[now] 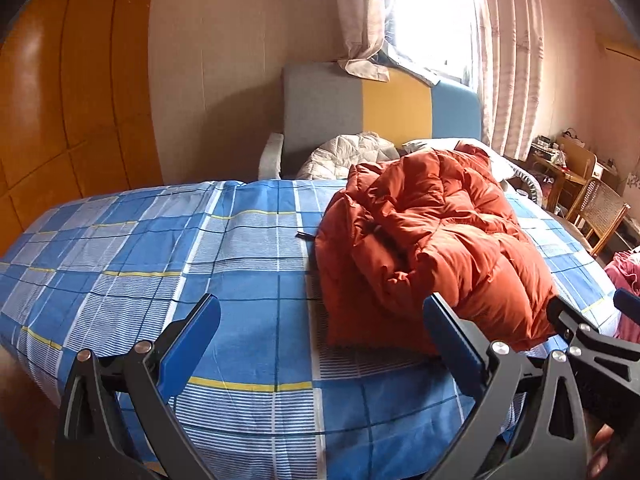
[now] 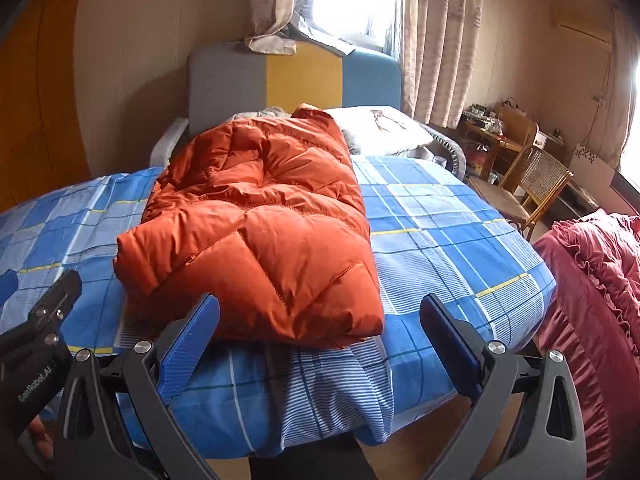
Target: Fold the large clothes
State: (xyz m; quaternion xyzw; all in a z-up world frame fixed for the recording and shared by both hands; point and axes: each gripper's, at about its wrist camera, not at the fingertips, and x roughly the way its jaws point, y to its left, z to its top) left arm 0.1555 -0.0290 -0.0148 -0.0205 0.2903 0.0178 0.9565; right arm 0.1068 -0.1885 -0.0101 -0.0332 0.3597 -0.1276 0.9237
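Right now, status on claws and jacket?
Left claw open, right claw open, both empty. Puffy orange quilted jacket bundled on blue checked bedsheet. Nothing in the way.

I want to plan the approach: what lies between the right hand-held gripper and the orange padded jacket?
Only bare blue checked bedsheet. In the right wrist view, the open right hand-held gripper faces the near edge of the orange padded jacket, with nothing else between.

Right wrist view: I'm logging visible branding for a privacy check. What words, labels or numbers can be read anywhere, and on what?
"GenRobot.AI": white print on the black body of the left hand-held gripper, at the lower left of the right wrist view.
The pillow carries a dark printed motif, with no readable text.
Items on the desk are too small to read.
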